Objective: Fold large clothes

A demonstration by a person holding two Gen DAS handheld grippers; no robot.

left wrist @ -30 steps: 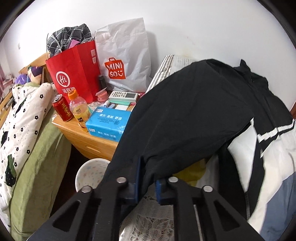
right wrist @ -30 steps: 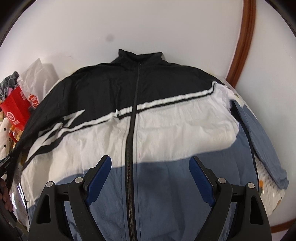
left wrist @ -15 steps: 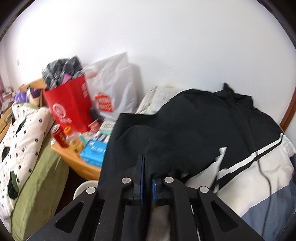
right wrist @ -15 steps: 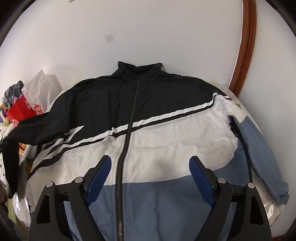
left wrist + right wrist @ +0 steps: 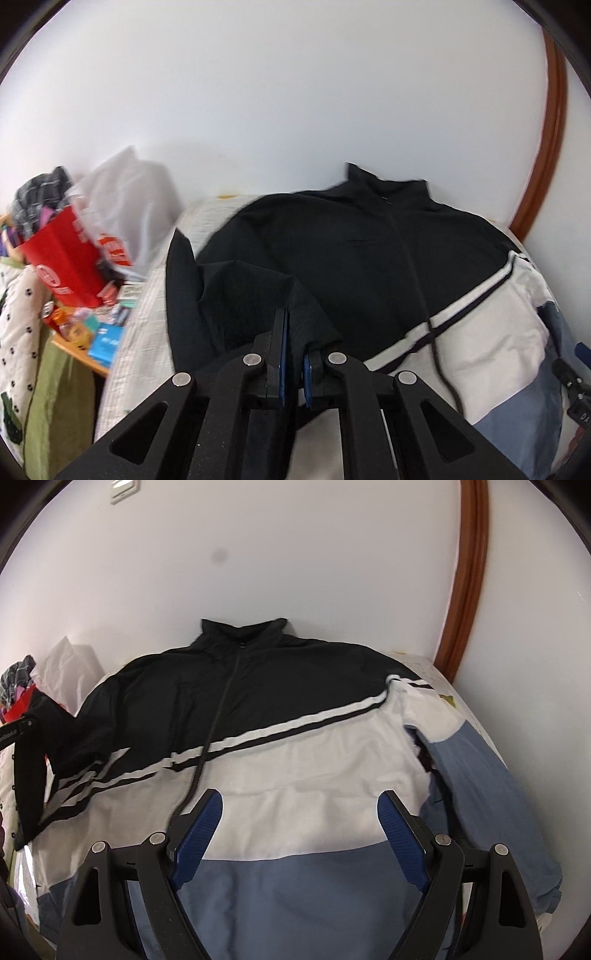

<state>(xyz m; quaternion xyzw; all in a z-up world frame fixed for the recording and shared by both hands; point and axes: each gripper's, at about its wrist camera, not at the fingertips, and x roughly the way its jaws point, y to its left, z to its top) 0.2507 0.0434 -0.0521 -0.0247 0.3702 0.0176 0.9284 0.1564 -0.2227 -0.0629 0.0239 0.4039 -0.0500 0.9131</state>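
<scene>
A large zip jacket (image 5: 295, 716), black on top, white in the middle, blue at the hem, lies face up on the bed with its collar toward the wall; it also shows in the left wrist view (image 5: 369, 243). My left gripper (image 5: 293, 350) is shut on the jacket's black left sleeve (image 5: 251, 295) and holds it lifted over the jacket's left side. The sleeve and left gripper show at the left of the right wrist view (image 5: 55, 738). My right gripper (image 5: 299, 830) is open and empty above the white and blue lower front. The blue right sleeve (image 5: 476, 782) lies along the right edge.
A wooden nightstand (image 5: 88, 358) left of the bed carries a red paper bag (image 5: 62, 258), a white plastic bag (image 5: 125, 206), a blue tissue pack (image 5: 107, 343) and drinks. A white wall stands behind the bed; a brown wooden frame (image 5: 465, 583) runs up the right.
My left gripper has lifted the black sleeve off the nightstand side and carried it right and forward over the jacket. My right gripper stayed open and moved slightly closer over the lower front.
</scene>
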